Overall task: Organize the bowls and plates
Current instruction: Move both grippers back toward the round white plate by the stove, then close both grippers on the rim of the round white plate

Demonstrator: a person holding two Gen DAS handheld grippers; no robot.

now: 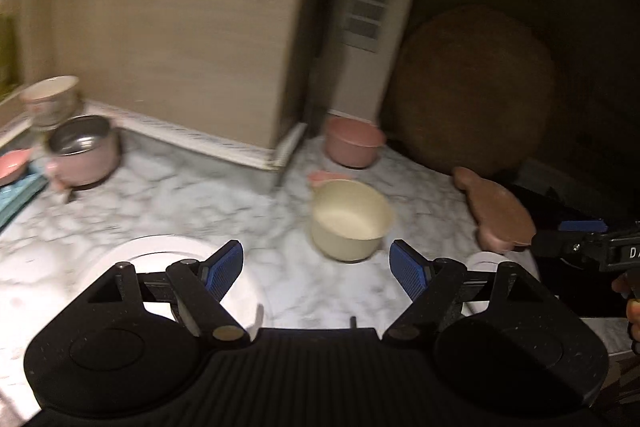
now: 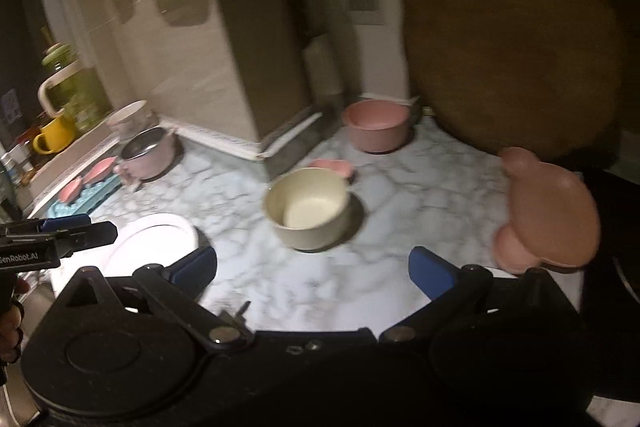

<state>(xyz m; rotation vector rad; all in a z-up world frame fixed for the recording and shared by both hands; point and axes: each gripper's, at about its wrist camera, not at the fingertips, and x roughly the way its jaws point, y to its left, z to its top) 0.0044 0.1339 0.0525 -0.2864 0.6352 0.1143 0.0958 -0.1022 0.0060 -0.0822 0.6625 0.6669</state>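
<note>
Both hand-held grippers — left [image 1: 316, 269], right [image 2: 312, 273] — agape

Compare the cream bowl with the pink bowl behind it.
The cream bowl is pale cream; the pink bowl is dusty pink. The cream bowl stands out in the open on the marble counter, nearer both tongs; the pink bowl sits back by the wall, beside the round wooden board. Both are upright, look empty and have straight sides.

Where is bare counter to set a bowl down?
Bare marble lies between the cream bowl and the white plate, and right of the cream bowl toward the pink lid. Crowded: the back left around the steel-lined bowl.
</note>
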